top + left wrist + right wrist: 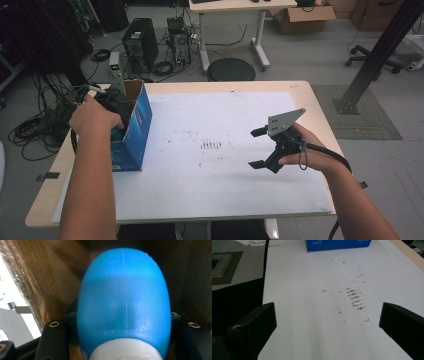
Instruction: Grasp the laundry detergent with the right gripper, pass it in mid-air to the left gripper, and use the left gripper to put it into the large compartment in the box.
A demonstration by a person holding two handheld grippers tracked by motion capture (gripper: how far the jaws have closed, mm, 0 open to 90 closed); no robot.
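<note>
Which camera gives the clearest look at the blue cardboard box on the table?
The high view: the open-topped blue cardboard box stands whole at the table's left edge, the left gripper reaching inside. The right gripper view catches its lower blue side far off. The left gripper view shows its brown inner walls around a blue rounded plastic object.

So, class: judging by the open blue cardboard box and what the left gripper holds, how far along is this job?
Done: the left gripper is shut on a rounded blue plastic object, inside the open blue cardboard box. In hand: that grip. Left: whether it goes in or comes out, I cannot tell. The right gripper waits open above the white table sheet.
</note>
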